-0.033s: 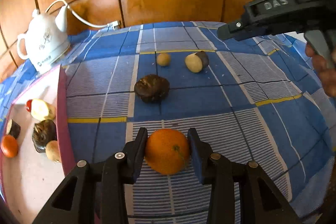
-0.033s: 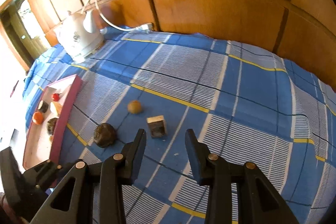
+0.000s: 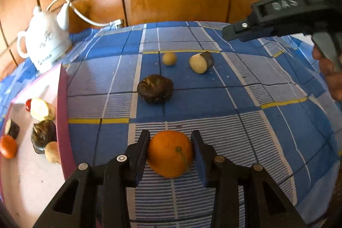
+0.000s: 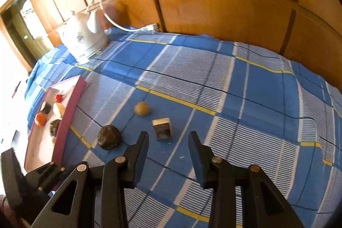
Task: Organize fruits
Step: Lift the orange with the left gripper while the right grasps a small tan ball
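My left gripper (image 3: 170, 143) is shut on an orange (image 3: 170, 153), held just above the blue checked cloth. Ahead of it lie a dark brown wrinkled fruit (image 3: 155, 88), a small tan round fruit (image 3: 169, 58) and a pale cut piece with a dark end (image 3: 201, 62). A pink-rimmed white tray (image 3: 62, 121) at the left holds several fruits, among them a small orange one (image 3: 7, 146). My right gripper (image 4: 168, 142) is open and empty, above the cloth near the cut piece (image 4: 162, 128), the dark fruit (image 4: 109, 137) and the tan fruit (image 4: 141, 108).
A white electric kettle (image 3: 46, 42) with its cord stands at the back left on the cloth, against a wooden panelled wall. The right gripper's body (image 3: 288, 14) hangs at the upper right of the left wrist view. The tray also shows in the right wrist view (image 4: 68, 119).
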Demonstrator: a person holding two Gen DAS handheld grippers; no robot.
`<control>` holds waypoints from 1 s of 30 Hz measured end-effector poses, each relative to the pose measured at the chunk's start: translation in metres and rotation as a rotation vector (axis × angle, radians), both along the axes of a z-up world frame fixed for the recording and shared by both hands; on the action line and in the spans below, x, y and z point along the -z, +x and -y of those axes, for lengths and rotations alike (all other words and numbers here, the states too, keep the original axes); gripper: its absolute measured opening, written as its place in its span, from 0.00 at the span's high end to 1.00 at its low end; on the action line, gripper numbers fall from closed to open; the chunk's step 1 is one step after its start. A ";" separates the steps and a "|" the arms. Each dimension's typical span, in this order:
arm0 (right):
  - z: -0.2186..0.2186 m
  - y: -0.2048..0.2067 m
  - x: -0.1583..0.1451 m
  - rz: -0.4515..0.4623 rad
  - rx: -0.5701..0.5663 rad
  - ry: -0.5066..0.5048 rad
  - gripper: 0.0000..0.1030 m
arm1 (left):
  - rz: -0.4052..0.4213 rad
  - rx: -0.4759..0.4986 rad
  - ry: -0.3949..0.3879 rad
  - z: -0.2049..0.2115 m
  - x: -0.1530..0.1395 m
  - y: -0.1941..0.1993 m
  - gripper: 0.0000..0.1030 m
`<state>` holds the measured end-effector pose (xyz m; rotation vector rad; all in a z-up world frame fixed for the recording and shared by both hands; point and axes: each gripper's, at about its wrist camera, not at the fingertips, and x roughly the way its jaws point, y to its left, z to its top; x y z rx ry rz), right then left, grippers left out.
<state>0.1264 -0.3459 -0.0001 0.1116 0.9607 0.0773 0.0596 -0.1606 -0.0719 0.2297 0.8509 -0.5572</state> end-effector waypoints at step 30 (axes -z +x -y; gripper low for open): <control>0.002 0.115 0.057 -0.141 0.061 -0.017 0.63 | -0.024 -0.012 -0.080 -0.007 0.006 0.002 0.59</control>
